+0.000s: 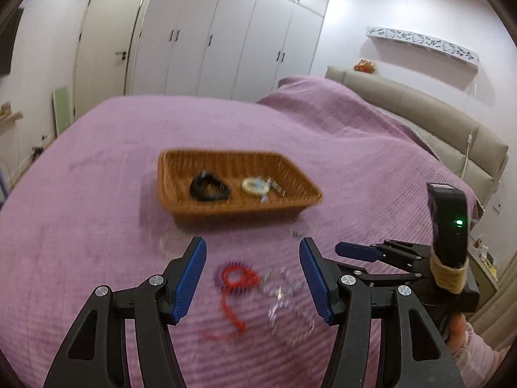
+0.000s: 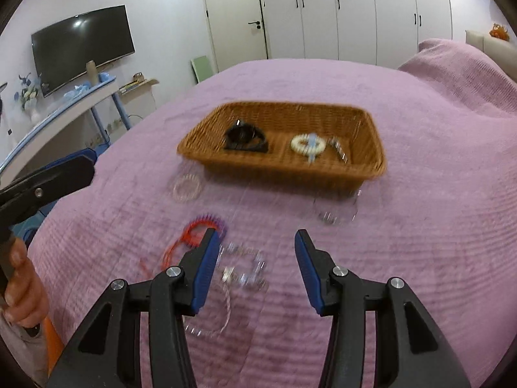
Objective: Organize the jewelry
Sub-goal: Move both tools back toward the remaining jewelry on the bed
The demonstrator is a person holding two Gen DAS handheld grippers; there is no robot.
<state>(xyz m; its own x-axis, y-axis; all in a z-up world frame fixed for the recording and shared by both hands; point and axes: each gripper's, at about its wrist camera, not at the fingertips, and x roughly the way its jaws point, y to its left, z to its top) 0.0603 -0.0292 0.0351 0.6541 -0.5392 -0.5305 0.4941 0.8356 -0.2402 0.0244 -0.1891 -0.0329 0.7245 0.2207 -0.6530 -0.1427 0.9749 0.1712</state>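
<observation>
left gripper point(image 1: 253, 279): jaws held apart, nothing between the pads; red cord bracelet point(image 1: 237, 279) and clear bead strand point(image 1: 284, 294) seen on the bedspread point(image 1: 97, 242) below the gap.
right gripper point(image 2: 253, 258): jaws apart, empty; clear strand point(image 2: 242, 271) lies under the gap, toward the left pad.
basket point(image 2: 371, 161): black watch point(image 2: 245, 139) and white bead bracelet point(image 2: 307, 145) already inside.
loose: clear ring point(image 2: 186, 187) and chain point(image 2: 332, 215) just in front of basket.
step: one piece is to be picked; view is blurred, so motion should be slowed, pads lowered astride a single strand, closed only once tangled neighbours are cleared.
</observation>
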